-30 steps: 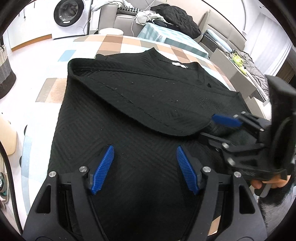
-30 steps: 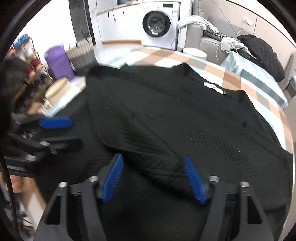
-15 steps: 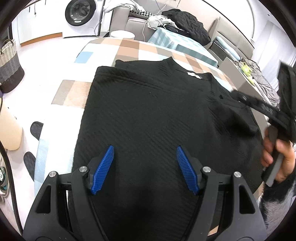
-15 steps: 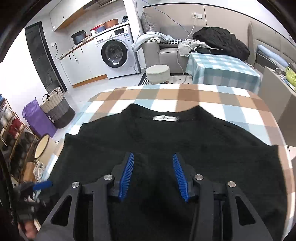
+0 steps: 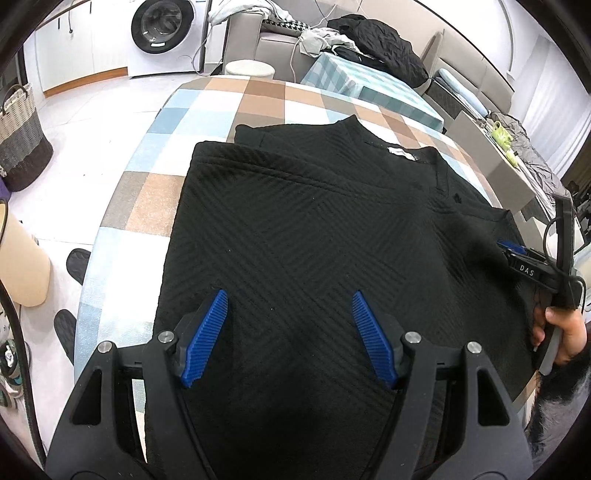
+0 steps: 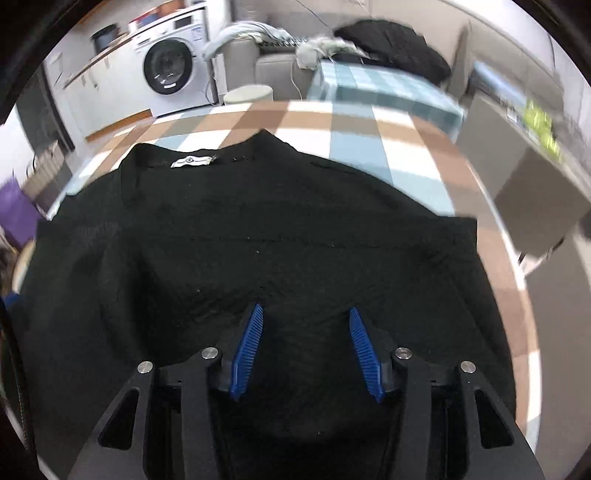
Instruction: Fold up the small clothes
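Observation:
A black textured knit top (image 5: 314, 221) lies flat on the checked tablecloth (image 5: 155, 184), white neck label (image 5: 400, 152) at the far end. Its left side is folded in over the body. My left gripper (image 5: 289, 295) hovers open above the near hem with nothing between its blue pads. In the right wrist view my right gripper (image 6: 306, 308) is above the top's (image 6: 258, 229) right half. Its jaws are closing, and only flat cloth lies below them, none of it pinched. A hand (image 5: 565, 332) holds that gripper at the garment's right edge.
The table's rounded edge (image 6: 491, 206) runs close along the garment's right side. Beyond it stand a grey cabinet (image 6: 535, 192), a sofa with heaped clothes (image 5: 373, 40), a washing machine (image 5: 162, 29) and a woven basket (image 5: 18, 140) on the floor at left.
The right gripper has let go of the folded-over flap it had carried across the top and has swung to the garment's right side, rolling as it went. The left gripper has barely moved.

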`<state>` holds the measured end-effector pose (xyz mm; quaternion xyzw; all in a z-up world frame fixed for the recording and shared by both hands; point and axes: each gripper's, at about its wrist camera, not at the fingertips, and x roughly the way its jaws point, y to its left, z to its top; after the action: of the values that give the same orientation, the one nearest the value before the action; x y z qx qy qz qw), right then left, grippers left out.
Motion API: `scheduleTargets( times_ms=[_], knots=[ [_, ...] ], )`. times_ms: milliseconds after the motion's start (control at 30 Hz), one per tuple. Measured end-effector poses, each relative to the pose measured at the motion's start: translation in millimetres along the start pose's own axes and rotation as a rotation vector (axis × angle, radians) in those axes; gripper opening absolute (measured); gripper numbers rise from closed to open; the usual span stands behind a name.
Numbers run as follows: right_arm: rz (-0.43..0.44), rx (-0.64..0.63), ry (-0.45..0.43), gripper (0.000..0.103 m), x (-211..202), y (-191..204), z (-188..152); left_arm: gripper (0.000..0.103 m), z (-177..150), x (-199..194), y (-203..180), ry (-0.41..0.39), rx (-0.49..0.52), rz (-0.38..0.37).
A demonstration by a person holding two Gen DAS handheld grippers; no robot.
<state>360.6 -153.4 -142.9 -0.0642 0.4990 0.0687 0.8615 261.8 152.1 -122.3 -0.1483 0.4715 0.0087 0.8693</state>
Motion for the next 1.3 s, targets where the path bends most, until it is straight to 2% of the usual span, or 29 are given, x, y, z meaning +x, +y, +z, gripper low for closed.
scheduleTargets(
  times_ms=[33, 100, 200, 300, 467, 667, 733, 800, 833, 900, 1033, 1167, 1267, 1300],
  knots=[
    [0.021, 0.006, -0.008, 0.037, -0.5, -1.0, 0.0, 0.068, 0.0, 1.1, -0.3, 0.001, -0.001, 0.002],
    [0.014, -0.006, -0.025, 0.004, -1.4, 0.5, 1.0, 0.068, -0.3, 1.9, 0.4, 0.001, -0.004, 0.003],
    [0.041, 0.005, -0.083, 0.004, -11.8, -2.3, 2.7, 0.068, 1.1, 3.1, 1.0, -0.002, -0.008, 0.006],
    [0.079, 0.074, -0.164, 0.003, -29.1, -18.2, 8.8, 0.068, 2.8, 1.3, 2.3, -0.008, -0.013, 0.010],
    [0.033, 0.146, -0.190, 0.004, -38.9, -45.3, 13.4, 0.068, 5.1, 2.0, 2.1, -0.014, -0.015, 0.008],
    [0.045, 0.245, -0.324, 0.003, -49.1, -60.6, 21.6, 0.068, 6.7, 2.3, 3.2, -0.015, -0.025, 0.008],
    [0.028, 0.278, -0.326, 0.004, -45.2, -61.1, 26.8, 0.068, 7.3, 0.5, 4.2, -0.020, -0.026, 0.014],
    [0.016, 0.288, -0.228, 0.016, -25.9, -60.7, 33.4, 0.068, 8.2, -0.6, 5.9, -0.022, -0.032, 0.018],
    [0.016, 0.305, -0.186, 0.019, -21.1, -63.1, 32.2, 0.068, 8.6, -1.2, 6.9, -0.024, -0.034, 0.020],
    [0.035, 0.320, -0.146, 0.040, -17.8, -67.2, 27.2, 0.068, 9.4, -1.4, 8.2, -0.025, -0.034, 0.030],
    [0.044, 0.298, -0.117, 0.044, -27.0, -74.3, 11.1, 0.068, 12.5, -0.4, 9.0, -0.022, -0.027, 0.054],
    [0.111, 0.296, -0.070, 0.053, -38.6, -88.8, -5.1, 0.068, 14.7, -2.7, 2.9, -0.034, -0.001, 0.060],
    [0.155, 0.249, -0.051, 0.063, -48.1, -92.6, -13.8, 0.068, 16.1, -5.3, -2.9, -0.041, 0.022, 0.066],
    [0.163, 0.228, -0.046, 0.063, -51.9, -93.2, -16.4, 0.068, 16.6, -6.5, -5.6, -0.044, 0.032, 0.069]
  ],
)
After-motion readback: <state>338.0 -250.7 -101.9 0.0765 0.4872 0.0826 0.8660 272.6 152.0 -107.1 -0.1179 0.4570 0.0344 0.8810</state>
